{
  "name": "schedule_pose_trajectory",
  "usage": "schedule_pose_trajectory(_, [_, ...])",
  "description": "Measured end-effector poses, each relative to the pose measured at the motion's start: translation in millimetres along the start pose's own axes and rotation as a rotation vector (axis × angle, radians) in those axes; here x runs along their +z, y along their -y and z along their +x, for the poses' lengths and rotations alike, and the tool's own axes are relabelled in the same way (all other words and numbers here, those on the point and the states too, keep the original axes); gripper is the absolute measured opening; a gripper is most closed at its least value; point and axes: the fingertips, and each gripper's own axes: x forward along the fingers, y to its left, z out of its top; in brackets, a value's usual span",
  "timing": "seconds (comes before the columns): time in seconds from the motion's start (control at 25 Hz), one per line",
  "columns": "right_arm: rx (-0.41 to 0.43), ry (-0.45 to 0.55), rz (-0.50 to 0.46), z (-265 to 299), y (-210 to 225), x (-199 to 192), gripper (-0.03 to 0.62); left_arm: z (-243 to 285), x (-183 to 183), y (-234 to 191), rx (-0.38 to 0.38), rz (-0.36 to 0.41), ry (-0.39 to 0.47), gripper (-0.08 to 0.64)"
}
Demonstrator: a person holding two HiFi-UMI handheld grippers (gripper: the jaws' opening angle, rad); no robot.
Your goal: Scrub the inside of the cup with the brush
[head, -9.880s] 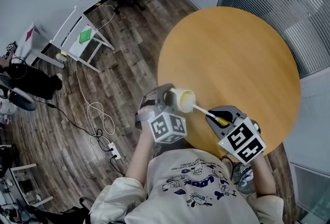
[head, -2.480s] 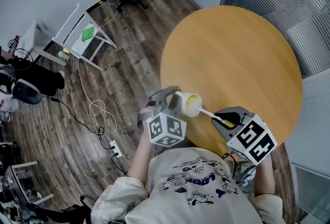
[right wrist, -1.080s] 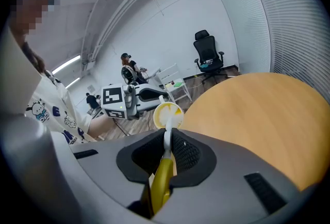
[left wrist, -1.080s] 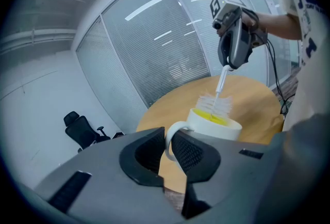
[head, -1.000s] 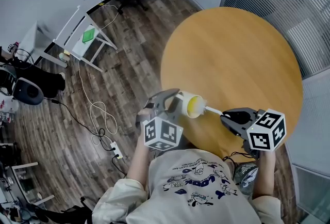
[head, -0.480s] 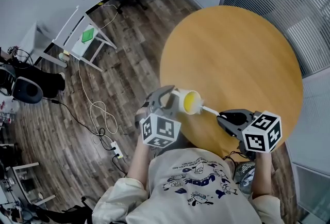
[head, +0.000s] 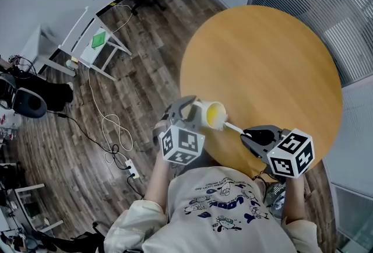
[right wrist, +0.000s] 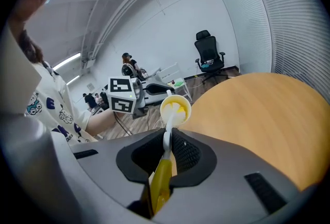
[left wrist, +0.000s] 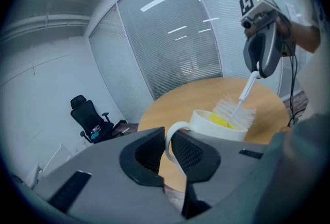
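Cup handle (left wrist: pixel 177 125) between left tongs (left wrist: pixel 167 153)

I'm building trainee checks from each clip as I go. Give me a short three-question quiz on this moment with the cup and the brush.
1. True or false: the left gripper is shut on the handle of the cup.
2. Which part of the brush does the right gripper clamp? A) the bristles B) the handle C) nothing, its jaws stand apart
3. Fill in: the inside of the cup is coloured ___.
Key: 1 true; 2 B; 3 yellow.
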Motion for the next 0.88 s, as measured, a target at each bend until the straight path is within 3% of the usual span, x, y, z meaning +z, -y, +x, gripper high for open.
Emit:
schedule_pose_trajectory(0.56, [-0.004, -0.023, -0.069, -7, -6, 7, 0.048, 4, -7, 3, 0.032, 0.058, -0.032, 0.038])
schedule_pose_trajectory(0.88, [-0.01, -0.028, -0.103, -13, -10, 9, 0.048, 4, -23, -3, 0.047, 0.038, -0.062, 0.038])
